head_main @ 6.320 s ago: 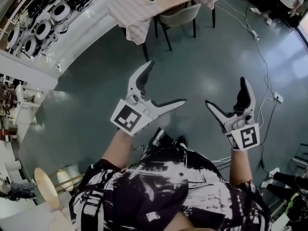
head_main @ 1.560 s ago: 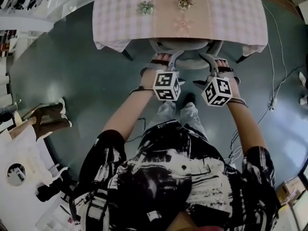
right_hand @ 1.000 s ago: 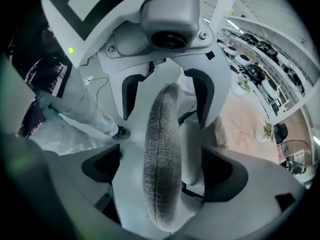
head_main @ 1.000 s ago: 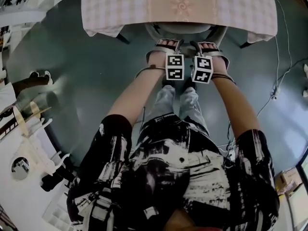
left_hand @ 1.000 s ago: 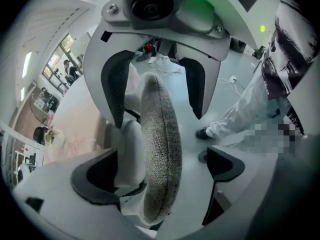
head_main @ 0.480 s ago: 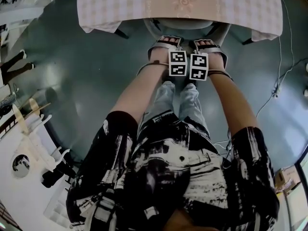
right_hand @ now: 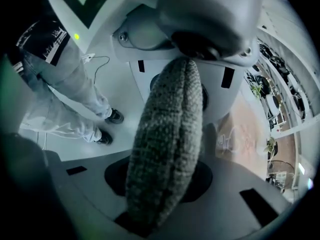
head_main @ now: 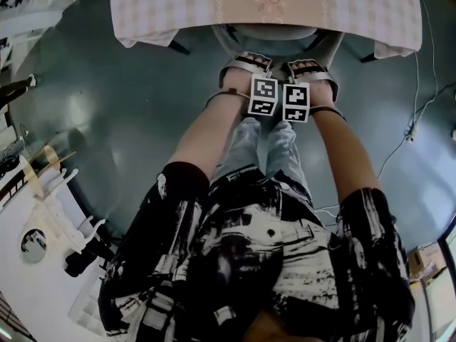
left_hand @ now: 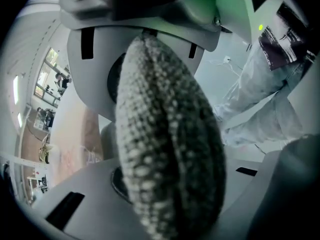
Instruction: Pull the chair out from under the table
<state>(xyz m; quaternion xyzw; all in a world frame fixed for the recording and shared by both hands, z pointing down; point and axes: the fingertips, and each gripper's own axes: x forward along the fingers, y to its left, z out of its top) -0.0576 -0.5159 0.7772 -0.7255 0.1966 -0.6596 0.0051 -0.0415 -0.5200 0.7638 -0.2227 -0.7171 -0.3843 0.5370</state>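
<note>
The grey chair [head_main: 273, 35] stands pushed in under the table with the pink checked cloth [head_main: 164, 9]; only its curved back shows in the head view. My left gripper [head_main: 244, 61] and right gripper [head_main: 308, 65] sit side by side over the top of that back, pointing steeply down. In the left gripper view the woven grey chair back [left_hand: 170, 174] fills the gap of the left gripper [left_hand: 165, 129], whose jaws are closing onto it. The right gripper view shows the same chair back [right_hand: 160, 174] inside the right gripper [right_hand: 170, 129], jaws closing and touching it.
The person's legs [head_main: 260, 144] stand right behind the chair. A cable [head_main: 412, 123] runs over the floor at the right. White furniture with clutter [head_main: 35, 255] stands at the lower left. The tablecloth hangs over the table's near edge above the chair.
The person has walked up to the table. Both grippers have sunk onto the top of the chair back, their marker cubes have rolled closer together, and the jaws have closed round the back.
</note>
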